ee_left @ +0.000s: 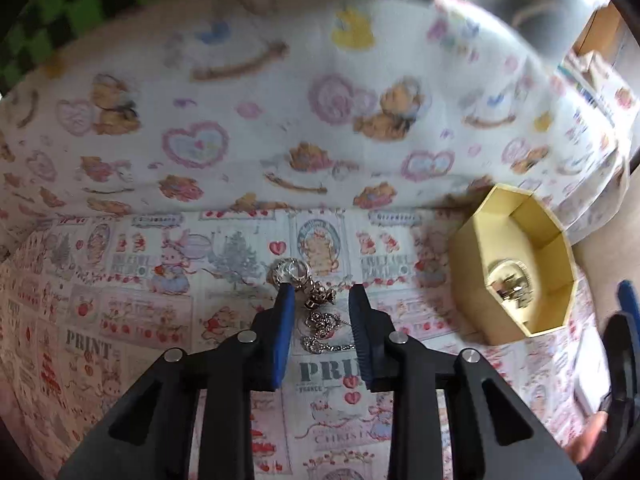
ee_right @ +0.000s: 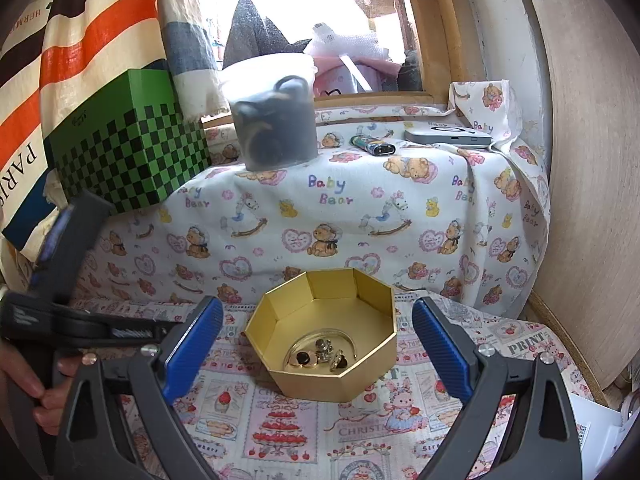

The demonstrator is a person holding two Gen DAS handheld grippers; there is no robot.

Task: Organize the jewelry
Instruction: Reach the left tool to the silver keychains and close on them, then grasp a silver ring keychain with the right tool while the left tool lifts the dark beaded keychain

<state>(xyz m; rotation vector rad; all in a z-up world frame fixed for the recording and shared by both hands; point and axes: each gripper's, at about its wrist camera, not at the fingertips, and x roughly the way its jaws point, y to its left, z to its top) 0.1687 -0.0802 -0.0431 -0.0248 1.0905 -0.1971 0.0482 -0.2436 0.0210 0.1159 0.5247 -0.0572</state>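
Note:
A small heap of silver jewelry, made of chains, a ring and charms, lies on the printed cloth. My left gripper points down over it with its blue fingers on either side. Gaps show beside the heap, so the jaws stand narrow but open. To the right sits a gold octagonal box with a few pieces in it. In the right wrist view the same box holds rings and earrings. My right gripper is wide open just before the box, holding nothing.
A cloth-covered ledge behind carries a green checkered box, a plastic tub of dark items, a lighter and a grey device. A hand holds the left tool at the left edge. A wooden panel stands at right.

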